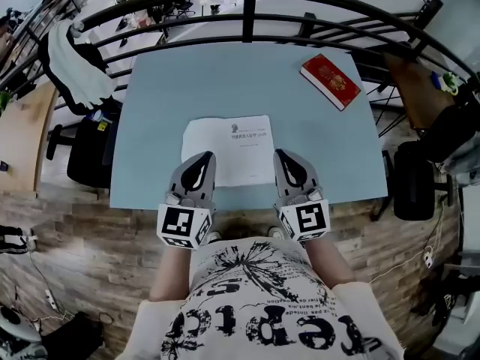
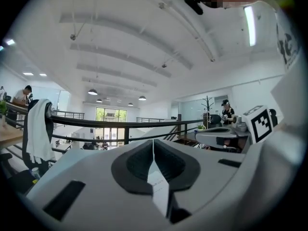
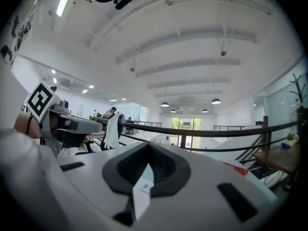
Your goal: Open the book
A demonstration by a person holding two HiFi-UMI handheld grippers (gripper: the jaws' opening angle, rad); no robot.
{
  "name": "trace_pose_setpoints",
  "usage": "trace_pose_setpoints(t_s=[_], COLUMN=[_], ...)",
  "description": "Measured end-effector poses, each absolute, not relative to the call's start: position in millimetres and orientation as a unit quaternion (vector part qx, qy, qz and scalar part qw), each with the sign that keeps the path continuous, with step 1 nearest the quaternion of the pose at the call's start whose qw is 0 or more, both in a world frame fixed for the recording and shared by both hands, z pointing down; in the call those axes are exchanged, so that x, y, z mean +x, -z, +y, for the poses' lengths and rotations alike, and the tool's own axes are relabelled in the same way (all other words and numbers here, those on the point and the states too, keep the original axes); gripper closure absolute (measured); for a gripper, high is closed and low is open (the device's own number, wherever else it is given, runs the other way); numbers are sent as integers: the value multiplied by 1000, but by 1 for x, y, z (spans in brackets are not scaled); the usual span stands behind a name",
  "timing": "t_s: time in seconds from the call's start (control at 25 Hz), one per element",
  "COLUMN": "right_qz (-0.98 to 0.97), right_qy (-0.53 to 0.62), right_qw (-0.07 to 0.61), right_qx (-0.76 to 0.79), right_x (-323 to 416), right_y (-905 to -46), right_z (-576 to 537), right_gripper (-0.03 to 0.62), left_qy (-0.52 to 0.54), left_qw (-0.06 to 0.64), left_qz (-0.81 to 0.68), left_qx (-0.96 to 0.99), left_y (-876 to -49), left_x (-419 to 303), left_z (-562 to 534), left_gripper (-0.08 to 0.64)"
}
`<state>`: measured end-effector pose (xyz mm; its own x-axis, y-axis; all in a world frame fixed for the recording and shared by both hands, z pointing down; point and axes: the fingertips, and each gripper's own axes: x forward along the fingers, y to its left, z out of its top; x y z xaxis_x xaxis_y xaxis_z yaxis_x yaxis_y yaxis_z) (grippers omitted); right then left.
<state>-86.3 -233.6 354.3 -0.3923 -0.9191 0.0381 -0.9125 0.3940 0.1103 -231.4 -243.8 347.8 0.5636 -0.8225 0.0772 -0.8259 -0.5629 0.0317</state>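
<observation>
Clearance seems the aim: left claw (image 1: pixel 204 157) and right claw (image 1: pixel 284 156), both closed on nothing, hang level, with the flat white paper book (image 1: pixel 225 148) just below and ahead of them, seemingly open already on the pale-blue bench (image 1: pixel 161 96).

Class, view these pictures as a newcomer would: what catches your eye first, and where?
A red book lies closed at the blue table's far right corner. Nearer, a white printed sheet lies mid-table, with the left gripper and right gripper over its near corners, both with jaws together.
</observation>
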Motion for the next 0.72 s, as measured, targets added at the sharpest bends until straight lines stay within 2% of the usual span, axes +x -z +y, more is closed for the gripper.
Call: trace_pose_setpoints(t_s=[0.72], right_qz=[-829], right_qy=[54], right_qw=[49], right_qx=[554], right_x=[-58], right_y=[-343], right_z=[-232], right_gripper=[583], left_qy=[-15], left_qw=[25], left_qz=[-439], left_qx=[898], left_y=[-336], left_x=[-192], left_z=[-242], left_gripper=[538])
